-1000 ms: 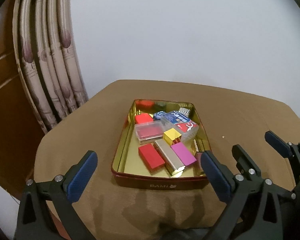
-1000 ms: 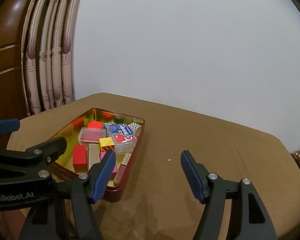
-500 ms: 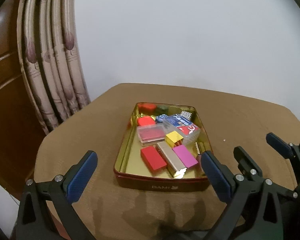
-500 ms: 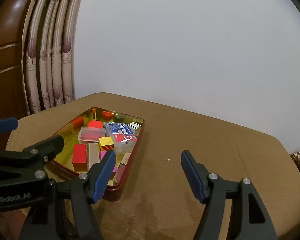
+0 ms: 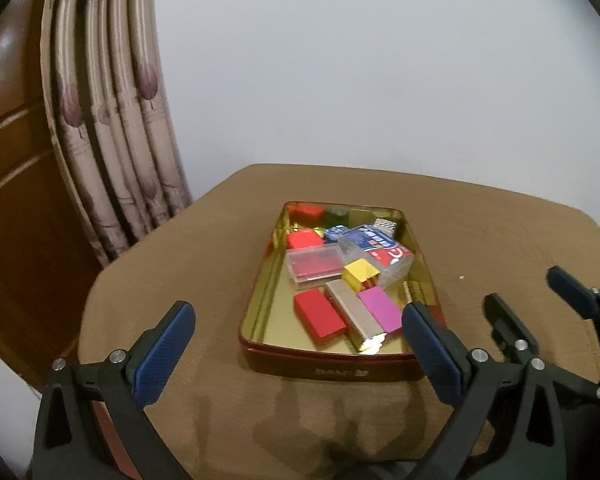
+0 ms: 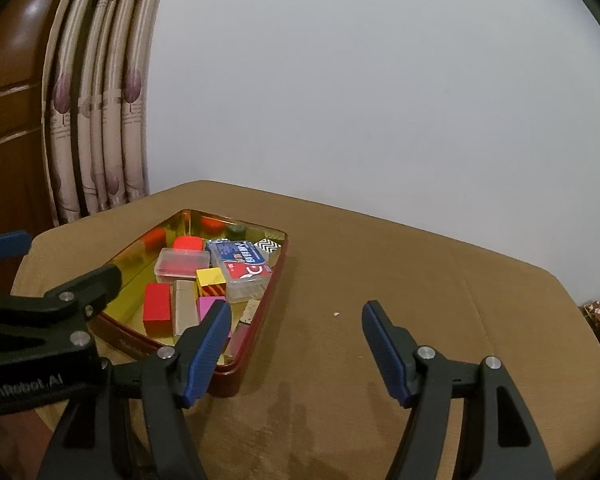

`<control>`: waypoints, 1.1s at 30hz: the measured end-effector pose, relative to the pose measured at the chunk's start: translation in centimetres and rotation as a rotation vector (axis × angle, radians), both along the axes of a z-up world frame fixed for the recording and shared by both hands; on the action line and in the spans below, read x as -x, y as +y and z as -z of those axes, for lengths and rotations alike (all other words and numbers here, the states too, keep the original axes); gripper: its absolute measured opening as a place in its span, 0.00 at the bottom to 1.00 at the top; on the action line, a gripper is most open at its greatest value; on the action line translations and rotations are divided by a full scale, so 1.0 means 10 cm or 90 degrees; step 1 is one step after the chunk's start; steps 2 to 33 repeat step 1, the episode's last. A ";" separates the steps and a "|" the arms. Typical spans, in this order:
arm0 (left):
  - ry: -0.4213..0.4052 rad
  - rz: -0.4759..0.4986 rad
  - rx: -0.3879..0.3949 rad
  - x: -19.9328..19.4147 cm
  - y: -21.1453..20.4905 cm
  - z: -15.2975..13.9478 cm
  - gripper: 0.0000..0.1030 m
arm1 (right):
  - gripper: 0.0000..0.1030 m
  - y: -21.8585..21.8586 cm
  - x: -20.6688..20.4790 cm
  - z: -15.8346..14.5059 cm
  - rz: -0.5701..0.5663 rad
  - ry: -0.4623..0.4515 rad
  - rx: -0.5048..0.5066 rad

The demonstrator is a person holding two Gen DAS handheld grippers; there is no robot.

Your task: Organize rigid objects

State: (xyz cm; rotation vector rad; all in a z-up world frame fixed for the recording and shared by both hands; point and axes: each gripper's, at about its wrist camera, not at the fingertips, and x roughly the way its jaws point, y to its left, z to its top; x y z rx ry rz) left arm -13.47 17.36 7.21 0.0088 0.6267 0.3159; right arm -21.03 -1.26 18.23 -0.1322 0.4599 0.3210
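Note:
A red tin with a gold inside [image 5: 327, 368] [image 6: 268, 288] sits on the brown table and holds several small things: a red block [image 5: 319, 319] [image 6: 156, 306], a gold bar [image 5: 354, 320], a pink block [image 5: 380, 314], a yellow cube [image 5: 360, 274] [image 6: 210, 278], a clear case with a red inside [image 5: 314, 266] [image 6: 182, 264] and a blue and red card box [image 5: 374, 246] [image 6: 242, 266]. My left gripper [image 5: 296, 348] hangs open in front of the tin's near wall, nothing between its fingers. To the right of the tin, my right gripper [image 6: 296, 344] is open and empty over bare table.
The brown cloth-covered table [image 6: 420, 280] stretches to the right of the tin, with a small pale crumb [image 6: 336, 313] on it. A patterned curtain [image 5: 112, 128] and a wooden panel [image 5: 8, 208] stand at the left. A white wall rises behind the table.
The left wrist view has tilted up a little, so the tin sits lower in it. Both grippers stay open and in place.

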 end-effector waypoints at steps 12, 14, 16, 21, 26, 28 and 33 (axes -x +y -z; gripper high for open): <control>0.006 0.001 0.003 0.00 0.00 -0.01 1.00 | 0.68 -0.01 0.00 0.00 0.003 -0.002 0.000; 0.006 0.001 0.003 0.00 0.00 -0.01 1.00 | 0.68 -0.01 0.00 0.00 0.003 -0.002 0.000; 0.006 0.001 0.003 0.00 0.00 -0.01 1.00 | 0.68 -0.01 0.00 0.00 0.003 -0.002 0.000; 0.006 0.001 0.003 0.00 0.00 -0.01 1.00 | 0.68 -0.01 0.00 0.00 0.003 -0.002 0.000; 0.006 0.001 0.003 0.00 0.00 -0.01 1.00 | 0.68 -0.01 0.00 0.00 0.003 -0.002 0.000; 0.006 0.001 0.003 0.00 0.00 -0.01 1.00 | 0.68 -0.01 0.00 0.00 0.003 -0.002 0.000; 0.006 0.001 0.003 0.00 0.00 -0.01 1.00 | 0.68 -0.01 0.00 0.00 0.003 -0.002 0.000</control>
